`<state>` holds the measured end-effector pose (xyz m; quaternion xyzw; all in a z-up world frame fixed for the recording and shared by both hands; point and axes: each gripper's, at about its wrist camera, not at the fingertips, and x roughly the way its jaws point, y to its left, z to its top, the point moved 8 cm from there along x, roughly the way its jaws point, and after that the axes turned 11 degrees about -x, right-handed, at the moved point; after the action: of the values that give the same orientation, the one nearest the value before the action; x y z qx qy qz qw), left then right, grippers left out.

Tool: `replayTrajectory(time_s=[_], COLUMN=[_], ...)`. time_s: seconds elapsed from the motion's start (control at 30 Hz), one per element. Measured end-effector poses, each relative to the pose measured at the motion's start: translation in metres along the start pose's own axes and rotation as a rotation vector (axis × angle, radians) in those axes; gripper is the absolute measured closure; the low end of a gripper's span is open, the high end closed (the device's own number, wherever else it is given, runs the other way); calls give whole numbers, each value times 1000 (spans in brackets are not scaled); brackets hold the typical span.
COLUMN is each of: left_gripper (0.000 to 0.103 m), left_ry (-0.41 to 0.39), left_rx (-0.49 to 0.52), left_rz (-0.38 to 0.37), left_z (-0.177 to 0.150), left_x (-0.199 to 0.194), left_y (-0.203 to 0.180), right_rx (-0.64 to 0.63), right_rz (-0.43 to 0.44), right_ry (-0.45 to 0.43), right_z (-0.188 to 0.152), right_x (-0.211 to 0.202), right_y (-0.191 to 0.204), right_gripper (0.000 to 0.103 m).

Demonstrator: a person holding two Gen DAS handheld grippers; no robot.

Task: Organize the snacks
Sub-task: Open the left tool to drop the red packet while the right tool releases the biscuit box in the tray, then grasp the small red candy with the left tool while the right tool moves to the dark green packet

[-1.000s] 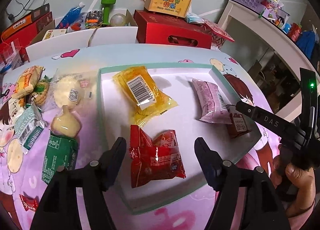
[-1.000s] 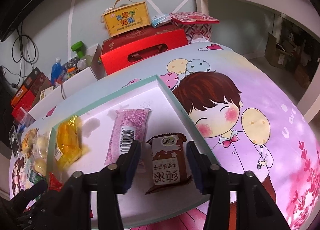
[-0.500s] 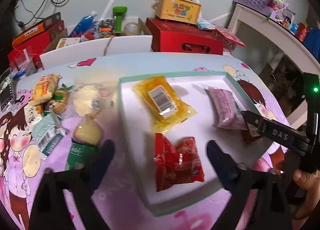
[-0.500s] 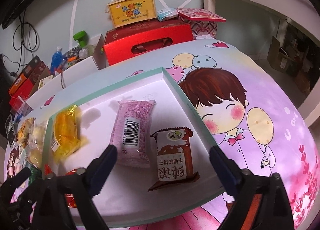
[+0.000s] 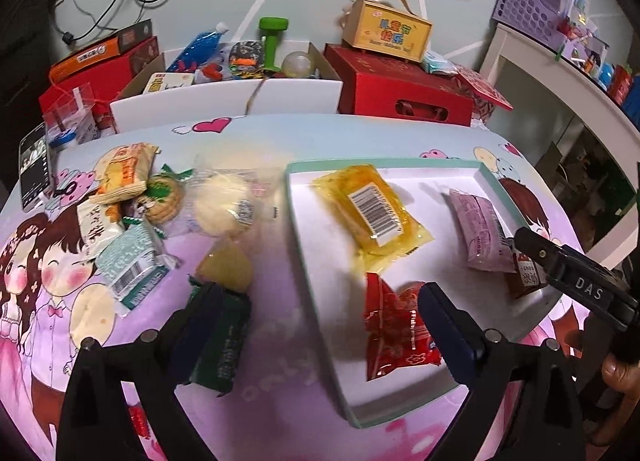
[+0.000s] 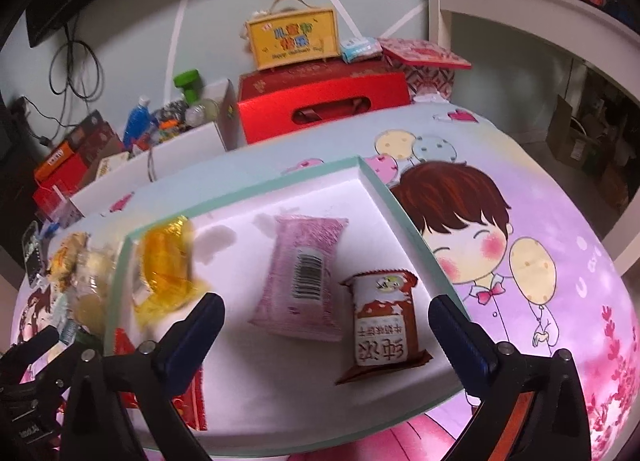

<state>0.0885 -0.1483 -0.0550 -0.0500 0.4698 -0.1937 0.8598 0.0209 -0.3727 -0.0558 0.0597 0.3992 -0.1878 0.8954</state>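
Snacks in crinkly wrappers lay in two groups on the table (image 5: 280, 341), which was covered by a pink-and-lilac cartoon-print cloth. Four of them sat inside a shallow white tray with a mint-green rim (image 5: 294, 197): a translucent yellow packet with a barcode label (image 5: 370, 217) toward the far left, a pale pink packet (image 5: 480, 233) to its right, a glossy red packet (image 5: 394, 331) at the near left, and a brown-and-white packet with printed characters (image 6: 380, 325) near the right rim. None of the four touched another, as far as the views showed.

Left of the tray, loose on the cloth, lay a heap of other snacks: an orange-and-white biscuit pack (image 5: 126, 173), a clear bag holding a pale round bun (image 5: 224, 205), a mint-and-white carton-style pack (image 5: 132, 265) and a dark green packet (image 5: 224, 345).

The left gripper (image 5: 316, 301) hovered over the tray's left edge; its jaws had just been opening and stood wide, with the green packet under one finger and the red packet beside the other, neither pressed. The right gripper (image 6: 326, 319) hung over the tray's near right part; its jaws had likewise just been opening and were spread fully, the pink and brown packets lying free between them. A person's hand (image 5: 618, 381) showed at the lower right of the left view.
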Motion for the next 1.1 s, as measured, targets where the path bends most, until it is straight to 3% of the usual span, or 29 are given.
replayTrajectory(time_s=[0.3,0.6,0.87,1.1], left_gripper=[5,5,5,5], left_ry=[15,28,1,20], left_rx=[-99,-263,-421,-474], left_rz=[31,120,167,175], left_z=[7,3,-7,-19], left_x=[-14,-32,-56,-56], left_y=[44,116,170,184], right_rx=[6,-49,-125,-239], right_rz=[17,76,219,319], right_ry=[1,-1,10,32], right_z=[3,5,2,-13], right_x=[-5,-11,-18,-24], right_y=[11,53,122,185], right_gripper=[0,0,0,0])
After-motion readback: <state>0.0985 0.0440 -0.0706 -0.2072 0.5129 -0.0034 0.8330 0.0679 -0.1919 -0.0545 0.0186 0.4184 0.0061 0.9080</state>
